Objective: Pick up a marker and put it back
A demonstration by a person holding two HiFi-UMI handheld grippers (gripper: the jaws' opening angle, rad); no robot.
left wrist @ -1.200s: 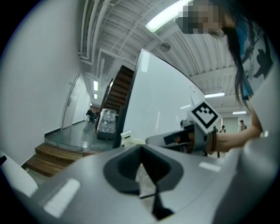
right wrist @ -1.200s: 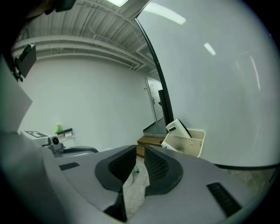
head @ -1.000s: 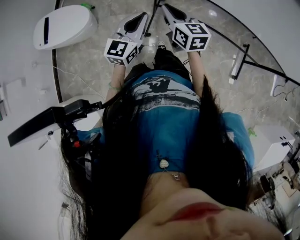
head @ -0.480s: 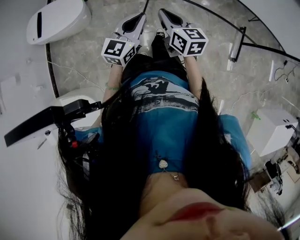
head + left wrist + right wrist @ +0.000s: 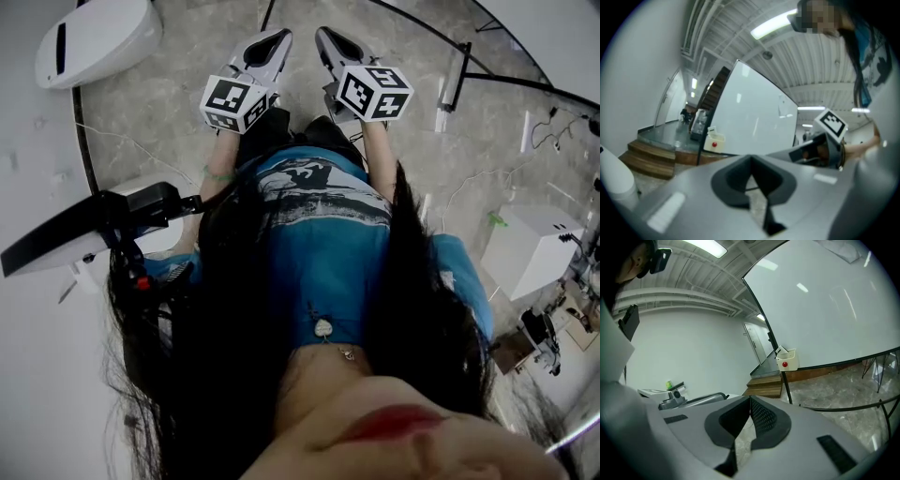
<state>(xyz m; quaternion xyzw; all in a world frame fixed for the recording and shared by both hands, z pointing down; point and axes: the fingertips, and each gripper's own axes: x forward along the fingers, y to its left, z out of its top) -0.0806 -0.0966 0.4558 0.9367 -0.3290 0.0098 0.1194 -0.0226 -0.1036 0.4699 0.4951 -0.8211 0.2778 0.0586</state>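
No marker shows in any view. In the head view my left gripper [image 5: 268, 41] and right gripper [image 5: 330, 41] are held side by side in front of a person in a blue shirt [image 5: 323, 244], above a marble floor. Both are shut with nothing between their jaws. The left gripper view looks past the shut left gripper [image 5: 751, 160] at a large whiteboard [image 5: 750, 119] with a small white box with a red dot [image 5: 714, 140] on its edge. From the right gripper view, the shut right gripper [image 5: 750, 400] faces the same whiteboard [image 5: 825, 310] and box [image 5: 786, 359].
A white rounded device [image 5: 94, 37] lies on the floor at the upper left. A black arm on a stand [image 5: 84, 230] juts out at the left. A white box [image 5: 530, 248] stands at the right. The whiteboard's black legs [image 5: 452, 75] cross the floor. Wooden steps [image 5: 764, 384] lie beyond.
The head view has swung, so the floor things have slid left and up. Both grippers stay side by side and have shifted slightly left in the view.
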